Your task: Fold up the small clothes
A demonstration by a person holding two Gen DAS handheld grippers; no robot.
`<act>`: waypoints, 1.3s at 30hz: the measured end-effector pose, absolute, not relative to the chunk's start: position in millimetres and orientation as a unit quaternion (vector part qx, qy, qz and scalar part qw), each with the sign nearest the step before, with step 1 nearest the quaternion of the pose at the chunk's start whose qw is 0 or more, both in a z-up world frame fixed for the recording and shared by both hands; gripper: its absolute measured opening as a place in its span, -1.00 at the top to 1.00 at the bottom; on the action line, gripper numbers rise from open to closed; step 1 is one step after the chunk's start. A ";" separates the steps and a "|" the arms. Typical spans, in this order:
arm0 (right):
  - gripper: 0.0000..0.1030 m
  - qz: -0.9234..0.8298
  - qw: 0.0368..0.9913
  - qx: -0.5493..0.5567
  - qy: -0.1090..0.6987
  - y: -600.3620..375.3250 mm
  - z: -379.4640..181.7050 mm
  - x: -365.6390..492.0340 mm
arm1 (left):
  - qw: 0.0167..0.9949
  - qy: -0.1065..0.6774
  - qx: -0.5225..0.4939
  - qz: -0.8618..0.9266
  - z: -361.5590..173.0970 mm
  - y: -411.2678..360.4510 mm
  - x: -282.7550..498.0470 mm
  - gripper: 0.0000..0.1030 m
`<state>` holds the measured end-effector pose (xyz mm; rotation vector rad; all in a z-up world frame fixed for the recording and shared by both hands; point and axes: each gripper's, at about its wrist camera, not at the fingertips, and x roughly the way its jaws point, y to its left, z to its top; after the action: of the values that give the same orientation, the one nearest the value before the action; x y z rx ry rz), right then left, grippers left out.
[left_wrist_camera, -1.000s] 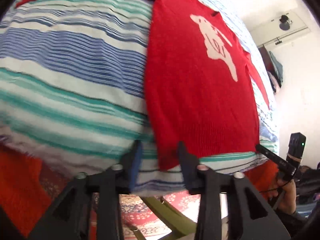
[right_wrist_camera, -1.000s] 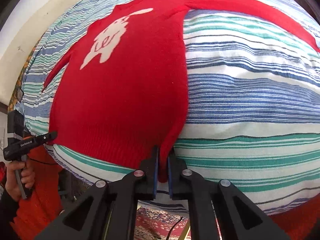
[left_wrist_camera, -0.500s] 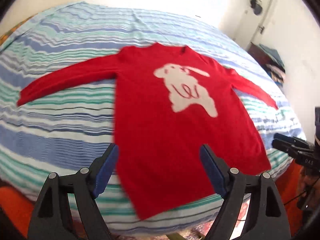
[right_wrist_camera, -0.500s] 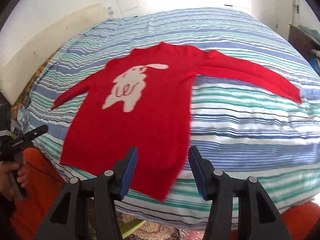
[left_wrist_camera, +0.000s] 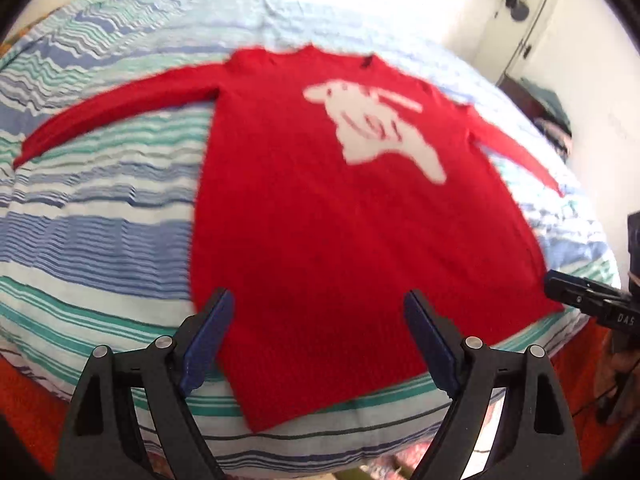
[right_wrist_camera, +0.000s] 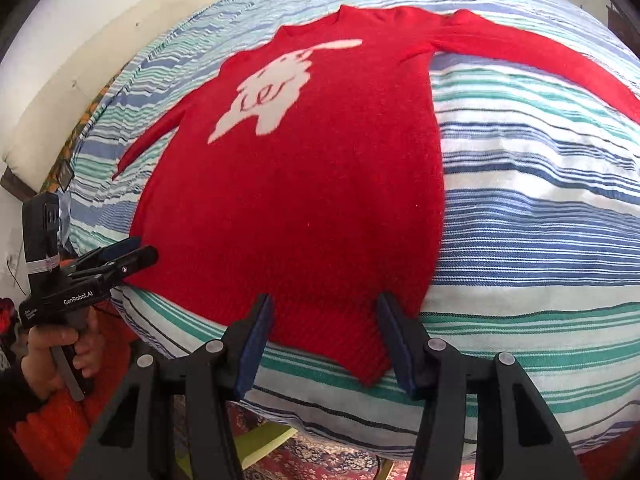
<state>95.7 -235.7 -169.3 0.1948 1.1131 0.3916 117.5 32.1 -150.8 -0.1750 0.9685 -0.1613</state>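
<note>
Both grippers have let go of the hem since a second ago and backed off – the right one was pinched on the sweater's bottom corner, the left one straddled the opposite corner, and neither has cloth between its pads now. Left gripper (left_wrist_camera: 316,336): jaws wide and opening a little further, blue pads apart over the lower hem, nothing clamped. Right gripper (right_wrist_camera: 326,344): jaws parted about halfway, steady, hovering over the hem's right corner, not pressing on it. Red sweater (right_wrist_camera: 304,184) lies flat, face up, on the striped bedspread (right_wrist_camera: 540,200), both sleeves spread out to the sides, neck toward the far side of the bed, hem at the near edge with one corner drooping slightly over it. White animal motif (right_wrist_camera: 276,88) sits on the chest. Left wrist view is motion-blurred, so fine detail of the knit is unreadable there. Right wrist view also shows the left gripper from the side at the sweater's lower left corner, held by a hand (right_wrist_camera: 52,360) – whether its tips touch the cloth I can't tell. Patterned rug (right_wrist_camera: 320,456) shows below the bed edge.
</note>
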 end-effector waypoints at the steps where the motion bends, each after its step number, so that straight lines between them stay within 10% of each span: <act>1: -0.05 0.179 0.839 0.093 0.505 -238.3 -161.3 92.9 | 0.886 0.451 -0.089 -0.066 -145.6 37.3 116.6 -0.72; 6: -0.36 0.113 0.893 0.116 0.420 -268.1 -131.3 84.1 | 0.886 0.445 -0.128 -0.012 -147.6 65.5 122.2 -0.74; 39: -0.40 -0.013 0.838 0.322 0.440 -360.7 -187.9 91.1 | 0.868 0.448 -0.190 0.095 -164.2 121.6 129.9 -0.75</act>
<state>91.1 -360.7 -187.9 0.6812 0.9314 -0.0267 129.9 121.6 -164.2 -0.3977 0.9377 0.1978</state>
